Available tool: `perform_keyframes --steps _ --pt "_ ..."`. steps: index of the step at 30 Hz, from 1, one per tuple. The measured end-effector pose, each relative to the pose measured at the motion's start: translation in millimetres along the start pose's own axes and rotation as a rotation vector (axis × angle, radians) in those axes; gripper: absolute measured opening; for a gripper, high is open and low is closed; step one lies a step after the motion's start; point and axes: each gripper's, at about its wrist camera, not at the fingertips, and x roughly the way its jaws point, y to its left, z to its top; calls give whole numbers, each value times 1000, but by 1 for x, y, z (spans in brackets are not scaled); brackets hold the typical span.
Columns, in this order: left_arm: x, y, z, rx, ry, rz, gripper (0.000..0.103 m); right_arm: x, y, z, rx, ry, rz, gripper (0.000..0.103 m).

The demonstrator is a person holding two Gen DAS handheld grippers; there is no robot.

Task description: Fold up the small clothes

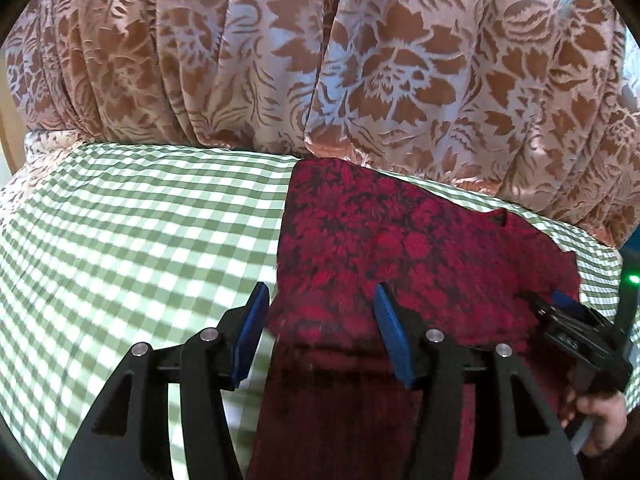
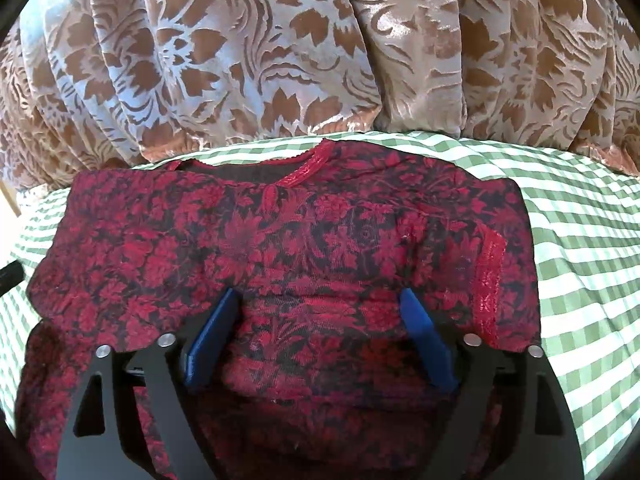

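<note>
A red and black floral top lies flat on a green and white checked cover, its lace-trimmed neckline at the far end. The right sleeve is folded inward, showing a red lace cuff. My right gripper hovers over the middle of the top, jaws wide apart and nothing pinched. In the left wrist view the top fills the right half. My left gripper stands open over its left edge, with cloth under the gap and its pads clear of it. The right gripper shows at the right, held by a hand.
A brown and pale floral curtain hangs in folds right behind the cover's far edge. Bare checked cover stretches to the left of the top. A black part pokes in at the left edge of the right wrist view.
</note>
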Motion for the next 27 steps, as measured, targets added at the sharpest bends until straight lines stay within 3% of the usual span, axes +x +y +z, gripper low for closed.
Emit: perform_keyframes --steps 4,9,14,17,22,27 --pt "-28 6 -10 -2 -26 -6 59 -16 5 -1 -3 18 -17 99" --pt "-50 13 -22 -11 -34 -14 61 -47 3 -19 14 28 7 99" --pt "-63 17 -42 -8 -28 -10 65 -67 -6 -48 56 122 30 99" --pt "-64 22 -65 -23 16 -30 65 -81 -12 -69 80 177 56 99" --pt "-76 30 -106 19 59 -20 65 -114 -16 -107 43 179 92 99" --pt "-93 51 -133 -36 100 -27 65 -141 -20 -132 -11 160 124 99"
